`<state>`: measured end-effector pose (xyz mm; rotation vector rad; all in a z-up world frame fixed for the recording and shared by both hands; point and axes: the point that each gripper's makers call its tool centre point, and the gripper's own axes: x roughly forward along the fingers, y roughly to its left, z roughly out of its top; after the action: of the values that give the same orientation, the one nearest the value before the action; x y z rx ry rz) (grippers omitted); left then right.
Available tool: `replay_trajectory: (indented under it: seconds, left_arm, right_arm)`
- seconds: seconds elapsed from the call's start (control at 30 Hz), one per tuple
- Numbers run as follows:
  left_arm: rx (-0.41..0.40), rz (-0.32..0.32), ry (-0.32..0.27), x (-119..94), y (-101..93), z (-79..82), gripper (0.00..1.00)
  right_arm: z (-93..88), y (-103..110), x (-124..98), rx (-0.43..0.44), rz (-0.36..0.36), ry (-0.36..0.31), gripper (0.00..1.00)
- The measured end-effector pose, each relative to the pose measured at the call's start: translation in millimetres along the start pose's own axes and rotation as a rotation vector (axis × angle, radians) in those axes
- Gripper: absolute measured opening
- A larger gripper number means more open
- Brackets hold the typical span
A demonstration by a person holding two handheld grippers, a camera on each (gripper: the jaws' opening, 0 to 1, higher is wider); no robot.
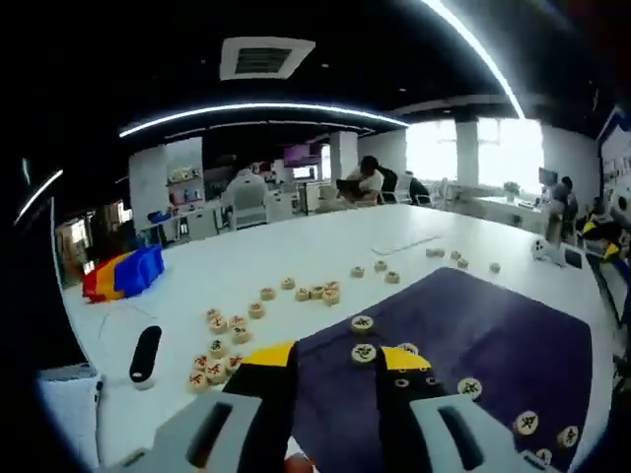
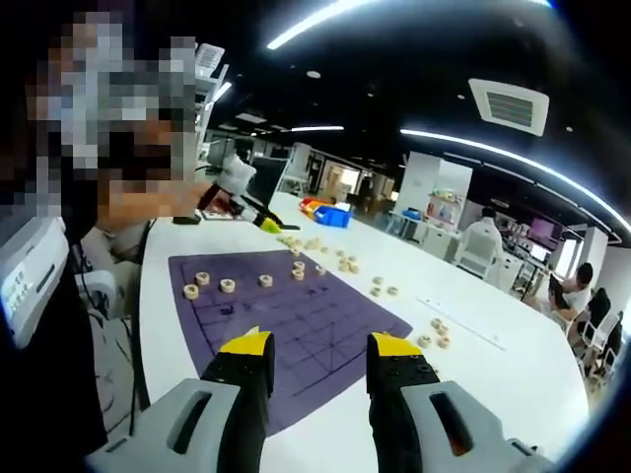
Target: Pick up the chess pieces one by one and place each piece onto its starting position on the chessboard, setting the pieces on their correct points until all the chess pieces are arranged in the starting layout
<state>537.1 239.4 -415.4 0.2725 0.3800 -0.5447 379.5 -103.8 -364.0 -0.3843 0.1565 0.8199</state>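
Observation:
A purple chessboard mat (image 1: 483, 325) lies on the white table, and my left gripper (image 1: 335, 360) hovers open over its near corner with nothing between the yellow-tipped fingers. Several round wooden chess pieces (image 1: 362, 322) sit on the mat, one just beyond the fingertips. Loose pieces (image 1: 225, 340) are scattered on the table left of the mat and in a line (image 1: 306, 292) behind it. In the right gripper view, my right gripper (image 2: 320, 345) stands open and empty above the mat (image 2: 296, 320). A row of pieces (image 2: 228, 285) sits along the mat's far edge. The left gripper (image 2: 264, 224) shows beyond it.
A black oblong device (image 1: 145, 353) lies on the table at the left. Red, yellow and blue bins (image 1: 123, 274) stand at the far left edge. More loose pieces (image 2: 434, 337) lie right of the mat. A person (image 2: 59, 296) stands close at the left; others sit at desks behind.

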Motion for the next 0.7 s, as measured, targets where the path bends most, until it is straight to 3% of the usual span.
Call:
replay_trajectory:
  seconds: [0.1,0.17,0.27,0.37,0.5,0.57,0.7]
  left_arm:
    - [0.037,-0.078,0.006,-19,-24.0,-4.2,0.35]
    - [-0.001,-0.132,-0.024,-33,-40.8,-4.4,0.34]
    - [-0.054,-0.089,-0.114,-51,-42.2,-1.8,0.3]
    - [-0.105,-0.078,-0.153,-65,-45.1,-7.8,0.3]
    - [-0.131,-0.065,-0.171,-77,-51.8,-15.0,0.31]
    - [-0.069,-0.069,-0.121,-81,-58.1,-22.0,0.31]
    - [-0.08,-0.113,-0.177,-86,-71.6,-11.2,0.31]
  right_arm:
    - [0.5,0,1,-0.003,0.0,0.003,0.38]
    - [0.8,1,1,-0.003,0.0,0.002,0.38]
    - [0.0,3,3,-0.005,0.005,0.007,0.38]
    - [-1.4,4,4,-0.004,0.008,0.012,0.38]
    - [-1.6,3,5,-0.007,0.005,0.014,0.38]
    - [2.7,-1,4,-0.008,-0.013,-0.001,0.38]
    - [3.2,-1,4,-0.01,-0.016,-0.002,0.38]
